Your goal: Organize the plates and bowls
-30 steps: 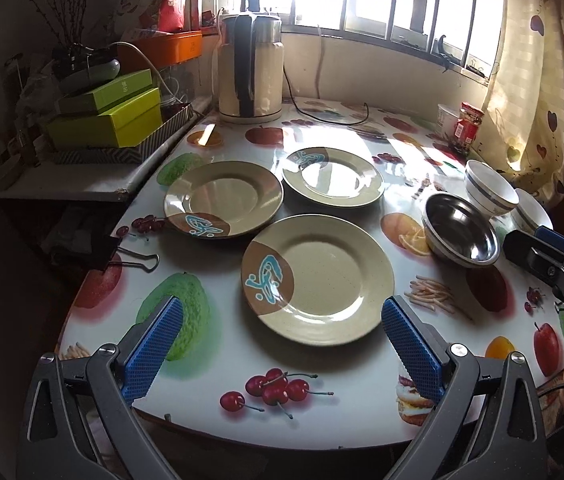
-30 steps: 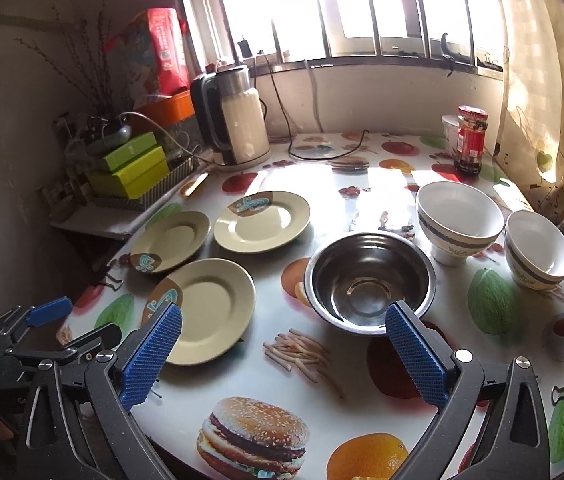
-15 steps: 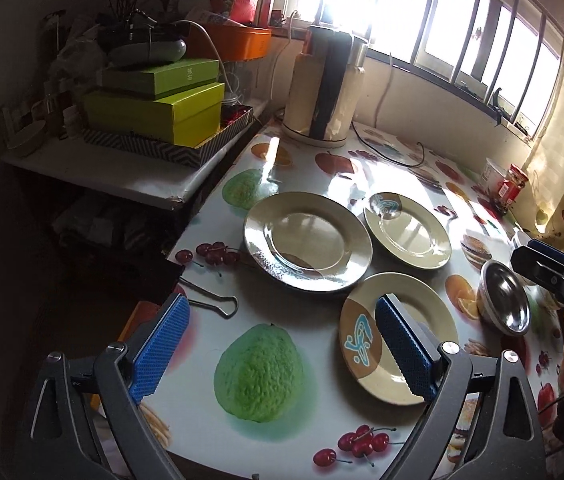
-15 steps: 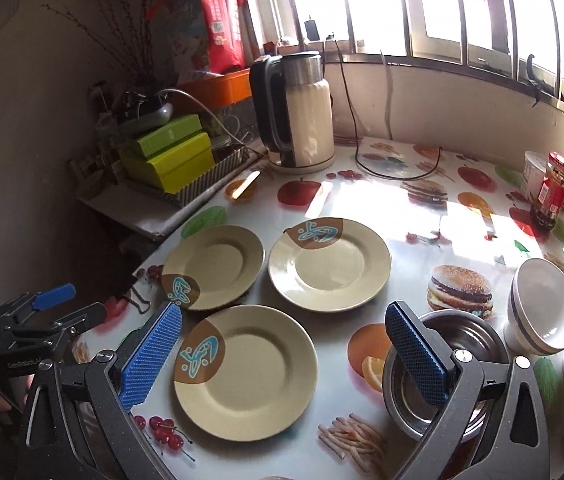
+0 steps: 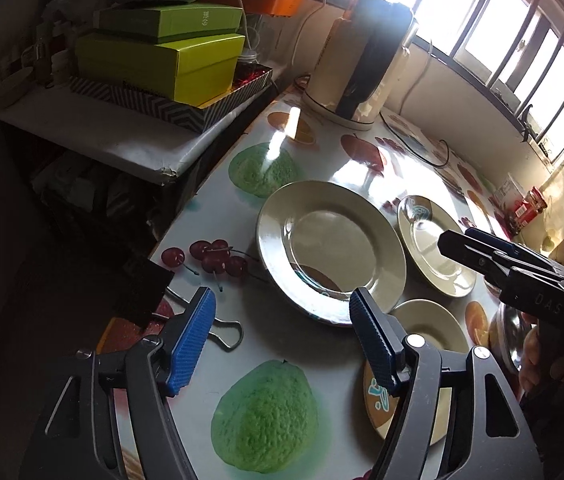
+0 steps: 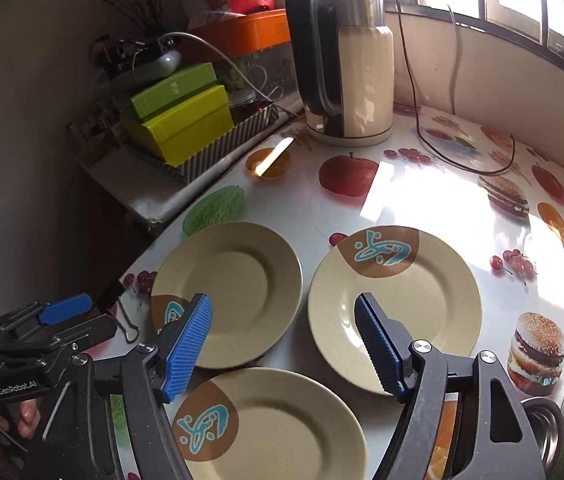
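Observation:
Three beige plates with blue-and-brown emblems lie on the fruit-print table. In the right wrist view they are the left plate (image 6: 237, 288), the right plate (image 6: 398, 300) and the near plate (image 6: 277, 428). My right gripper (image 6: 282, 344) is open and empty, above the gap between the plates. In the left wrist view the left plate (image 5: 330, 248) lies just ahead of my open, empty left gripper (image 5: 282, 340). The far plate (image 5: 434, 252) and the near plate (image 5: 422, 328) lie to its right. The steel bowl's rim (image 5: 502, 336) shows at the right.
An electric kettle (image 6: 346, 68) with its cord stands at the back of the table. Green boxes (image 6: 181, 116) sit on a striped tray on a side shelf at the left. A binder clip (image 5: 217, 328) lies near the table's left edge (image 5: 185, 216). The steel bowl (image 6: 550, 428) is at the right.
Both grippers have moved left and closer to the table. The plates now fill both views. The white bowls have left the right wrist view. Both grippers stay open.

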